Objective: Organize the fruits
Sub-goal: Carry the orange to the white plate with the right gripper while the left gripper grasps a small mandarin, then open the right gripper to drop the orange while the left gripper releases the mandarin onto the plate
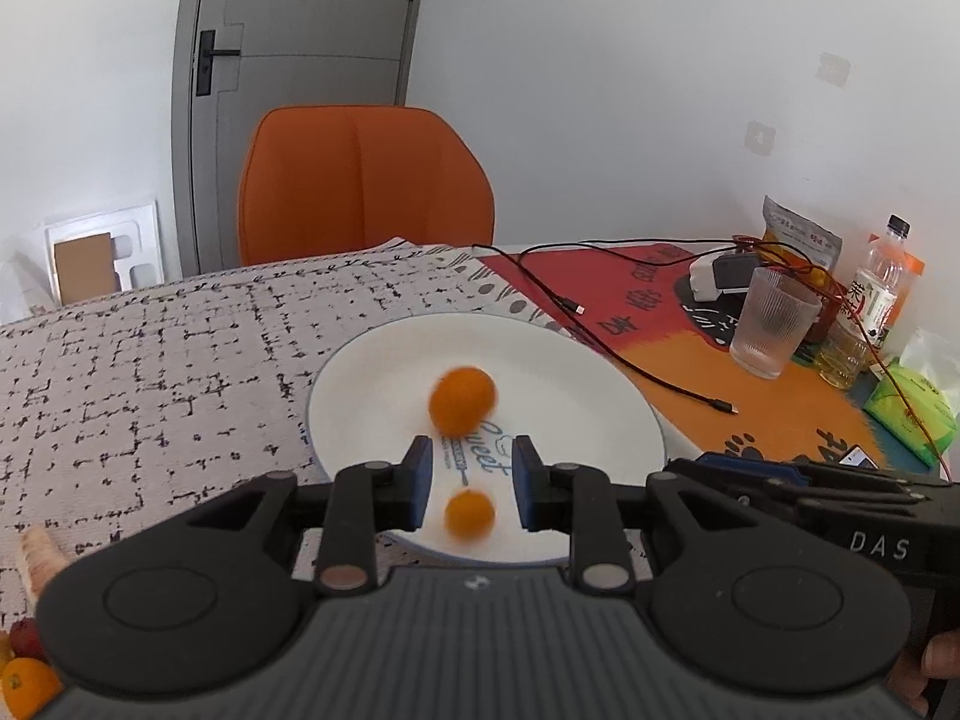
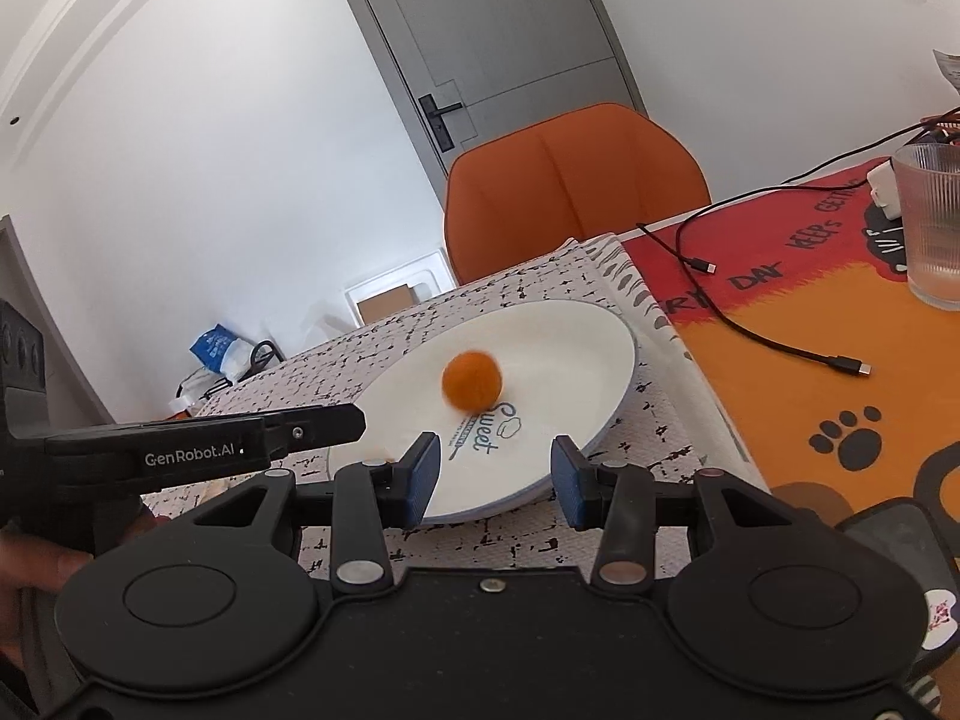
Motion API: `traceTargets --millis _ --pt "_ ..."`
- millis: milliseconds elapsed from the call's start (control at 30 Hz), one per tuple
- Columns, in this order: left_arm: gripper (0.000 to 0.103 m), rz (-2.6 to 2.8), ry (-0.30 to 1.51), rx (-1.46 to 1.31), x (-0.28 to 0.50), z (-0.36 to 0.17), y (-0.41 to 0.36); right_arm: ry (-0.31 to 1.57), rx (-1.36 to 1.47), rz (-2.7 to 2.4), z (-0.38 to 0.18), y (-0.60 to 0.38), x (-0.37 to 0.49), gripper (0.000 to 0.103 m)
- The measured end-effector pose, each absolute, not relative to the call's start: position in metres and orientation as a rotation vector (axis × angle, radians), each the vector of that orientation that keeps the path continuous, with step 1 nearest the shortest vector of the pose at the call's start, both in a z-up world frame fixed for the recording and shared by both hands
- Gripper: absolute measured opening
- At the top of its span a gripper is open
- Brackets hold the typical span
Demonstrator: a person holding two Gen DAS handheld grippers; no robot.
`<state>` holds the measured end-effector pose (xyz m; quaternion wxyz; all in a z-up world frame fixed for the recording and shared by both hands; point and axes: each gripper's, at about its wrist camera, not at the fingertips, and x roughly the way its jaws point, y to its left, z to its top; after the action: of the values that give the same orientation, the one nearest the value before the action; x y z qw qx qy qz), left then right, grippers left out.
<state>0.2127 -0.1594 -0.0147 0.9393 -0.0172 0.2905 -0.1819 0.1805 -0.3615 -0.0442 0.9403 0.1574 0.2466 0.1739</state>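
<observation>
A white plate (image 1: 570,360) with blue "Sweet" lettering sits on a patterned cloth. A blurred orange fruit (image 1: 462,401) lies on it near the middle. A smaller orange fruit (image 1: 469,514) lies between the open jaws of my left gripper (image 1: 471,483), touching neither pad. In the right wrist view the plate (image 2: 570,348) holds one orange fruit (image 2: 471,380). My right gripper (image 2: 495,474) is open and empty over the plate's near rim. The left gripper body (image 2: 198,450) reaches in from the left.
More fruit (image 1: 24,678) lies at the lower left edge. A ribbed glass (image 1: 774,324), bottles (image 1: 876,294), a tissue pack (image 1: 912,408) and black cables (image 1: 660,381) are on the orange mat at right. An orange chair (image 1: 360,186) stands behind the table.
</observation>
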Motion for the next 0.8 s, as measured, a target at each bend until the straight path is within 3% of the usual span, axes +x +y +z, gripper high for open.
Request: traceTargets --millis 100,233,333,600,667,800 --pt "0.03 -0.352 0.602 -0.03 0.21 -0.015 -0.154 0.503 0.323 0.359 -0.045 -0.36 0.181 0.042" --pt "0.049 -0.292 0.59 -0.02 0.202 -0.015 -0.141 0.501 0.318 0.37 -0.045 -0.354 0.182 0.044" --pt "0.055 -0.261 0.583 -0.032 0.196 -0.015 -0.126 0.508 0.318 0.375 -0.047 -0.349 0.182 0.046" --pt "0.07 -0.157 0.567 -0.051 0.182 -0.015 -0.091 0.508 0.313 0.394 -0.049 -0.333 0.182 0.064" --pt "0.073 -0.136 0.564 -0.053 0.178 -0.014 -0.084 0.506 0.315 0.395 -0.05 -0.33 0.182 0.074" --pt "0.078 -0.102 0.558 -0.061 0.17 -0.013 -0.072 0.493 0.311 0.401 -0.049 -0.322 0.179 0.085"
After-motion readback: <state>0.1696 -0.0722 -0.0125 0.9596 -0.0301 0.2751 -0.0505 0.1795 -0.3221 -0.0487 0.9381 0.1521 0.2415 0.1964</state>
